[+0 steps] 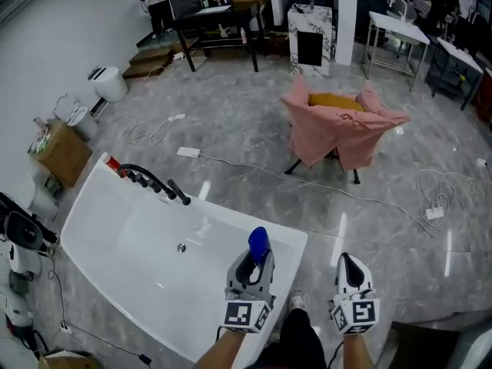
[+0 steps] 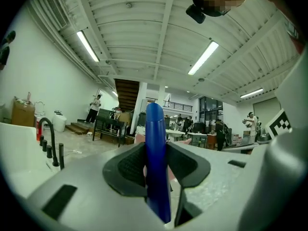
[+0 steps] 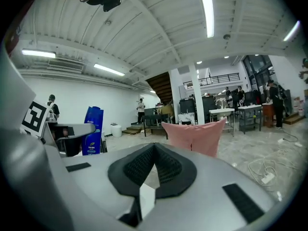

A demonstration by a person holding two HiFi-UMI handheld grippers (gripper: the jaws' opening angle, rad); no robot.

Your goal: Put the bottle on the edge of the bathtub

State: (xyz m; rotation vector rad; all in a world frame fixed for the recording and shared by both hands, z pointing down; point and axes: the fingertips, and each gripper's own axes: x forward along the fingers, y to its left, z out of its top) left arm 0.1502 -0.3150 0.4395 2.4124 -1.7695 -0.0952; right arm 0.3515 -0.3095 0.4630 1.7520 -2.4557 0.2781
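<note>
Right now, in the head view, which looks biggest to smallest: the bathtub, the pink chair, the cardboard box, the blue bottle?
1. bathtub
2. pink chair
3. cardboard box
4. blue bottle, smallest even though it is closest to the camera

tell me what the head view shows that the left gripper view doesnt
Head view only: the drain in the bathtub, and a shoe. Left gripper view only: ceiling strip lights and the pads clamping the blue bottle. Both: that blue bottle in the left hand-held gripper, and the black faucet.
</note>
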